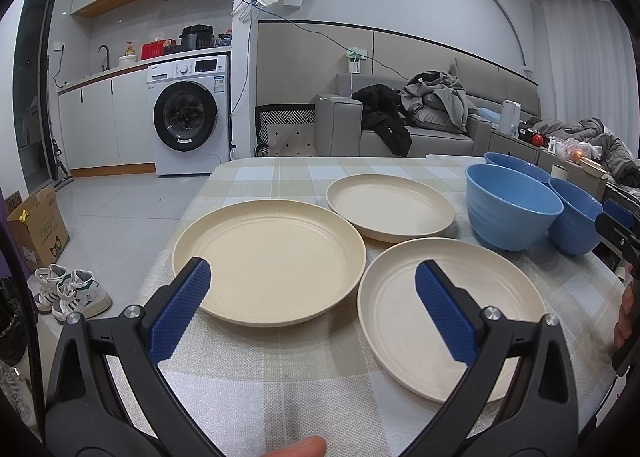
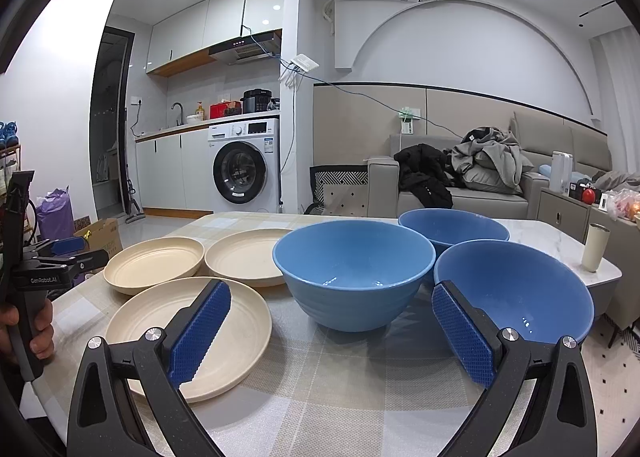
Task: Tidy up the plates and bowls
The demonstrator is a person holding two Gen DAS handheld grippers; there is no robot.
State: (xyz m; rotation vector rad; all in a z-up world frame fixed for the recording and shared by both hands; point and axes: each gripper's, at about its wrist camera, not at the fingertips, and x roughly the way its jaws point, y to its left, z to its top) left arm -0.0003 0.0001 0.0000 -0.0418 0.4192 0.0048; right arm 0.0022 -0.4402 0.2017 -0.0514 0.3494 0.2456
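Three cream plates lie separately on the checked tablecloth: a left plate, a far plate and a near right plate. Three blue bowls stand to their right: a middle bowl, a far bowl and a near right bowl. My left gripper is open and empty above the table's near edge, between the left and near right plates. My right gripper is open and empty in front of the middle bowl, its fingers over the near plate and the near right bowl.
The table drops off on the left to a tiled floor with shoes and a cardboard box. A white cup stands at the table's far right corner. A sofa lies beyond the table.
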